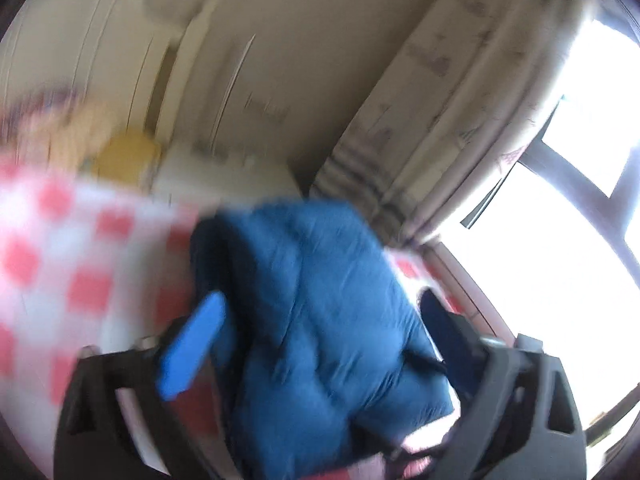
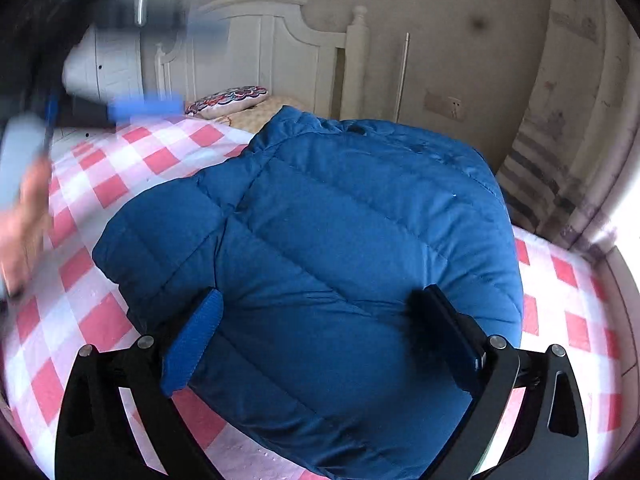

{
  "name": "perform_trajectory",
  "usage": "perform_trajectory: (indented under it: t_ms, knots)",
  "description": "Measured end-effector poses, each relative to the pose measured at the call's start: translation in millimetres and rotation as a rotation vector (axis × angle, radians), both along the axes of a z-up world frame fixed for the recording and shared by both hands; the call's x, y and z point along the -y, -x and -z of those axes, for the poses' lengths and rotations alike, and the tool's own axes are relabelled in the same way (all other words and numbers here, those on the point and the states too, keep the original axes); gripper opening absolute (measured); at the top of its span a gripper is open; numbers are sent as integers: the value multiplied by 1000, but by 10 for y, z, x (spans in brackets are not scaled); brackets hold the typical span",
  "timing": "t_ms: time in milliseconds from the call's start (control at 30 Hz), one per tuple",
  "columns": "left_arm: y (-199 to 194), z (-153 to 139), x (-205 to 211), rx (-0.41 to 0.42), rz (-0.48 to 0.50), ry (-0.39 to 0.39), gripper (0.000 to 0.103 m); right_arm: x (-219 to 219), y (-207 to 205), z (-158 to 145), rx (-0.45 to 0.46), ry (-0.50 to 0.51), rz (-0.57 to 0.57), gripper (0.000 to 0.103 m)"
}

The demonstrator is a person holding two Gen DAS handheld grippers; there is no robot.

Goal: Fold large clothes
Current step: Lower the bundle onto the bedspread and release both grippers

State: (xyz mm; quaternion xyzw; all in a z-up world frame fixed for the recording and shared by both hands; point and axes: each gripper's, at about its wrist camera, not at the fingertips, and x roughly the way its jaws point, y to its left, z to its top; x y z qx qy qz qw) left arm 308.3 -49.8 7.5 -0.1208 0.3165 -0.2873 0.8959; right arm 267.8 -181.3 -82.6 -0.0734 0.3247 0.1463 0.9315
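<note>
Closest in the right wrist view, the right gripper [image 2: 316,340] is spread wide, its blue pad at the left and its dark pad at the right, with the jacket [image 2: 312,224] bulging between them. Neither pad visibly presses into the fabric, so it reads as straddling the bundle, not pinching it.

In the left wrist view, which is badly blurred, the left gripper [image 1: 320,344] is likewise spread, and the jacket [image 1: 316,312] fills the gap between its pads; no pinch shows there either.

The jacket, a blue quilted one, lies on the bed [image 2: 120,168], on a red-and-white checked sheet. It is already a compact, roughly square bundle, with a layer lapped over along its left side and no sleeve hanging loose in what the views show. I judge the folding to be nearly or wholly done: what may be left is a last pat to flatten the puffed stack, or shifting it aside.

At the left edge of the right wrist view a blurred hand [image 2: 24,220] carries the other gripper above the sheet.

Farther back lie a patterned pillow [image 2: 228,100] and a white headboard [image 2: 280,52]; a curtain [image 2: 560,160] and bright window close the right side.
</note>
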Motion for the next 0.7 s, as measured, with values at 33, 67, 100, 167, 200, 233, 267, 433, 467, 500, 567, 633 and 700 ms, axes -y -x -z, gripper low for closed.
perform_trajectory:
  t_ms: [33,67,100,167,200,233,267,433,467,500,567,633,700]
  knots:
    - [-71,-114,165,5,17,-67,101,36,26,5,4,7,2,96]
    - [-178,-189,393,-1,36,-154,101,21,37,16,9,13,8,96]
    - [-258,-193,573,-7,53,-230,101,29,67,59,12,12,15,96]
    - [-433,-123,820,-31,77,-316,101,47,129,52,16,8,22,96]
    - [-528,24,892,-79,86,-352,101,72,153,41,21,9,25,96]
    - [-634,230,955,-142,81,-397,101,91,181,52,26,10,28,96]
    - [-748,534,1035,-234,62,-506,101,97,187,42,28,11,31,96]
    - [-858,917,949,-247,84,-468,101,64,208,75,25,13,21,96]
    - [-838,905,953,-242,81,-483,101,63,205,78,24,11,22,96]
    - [-815,901,941,-239,77,-489,101,66,204,73,20,10,23,96]
    - [-734,847,865,-233,69,-487,100,84,252,2,3,10,33,95]
    - [-520,694,724,-186,47,-457,89,151,377,-107,17,-13,59,94]
    - [-304,582,577,-132,18,-398,88,288,549,-169,60,-37,105,94]
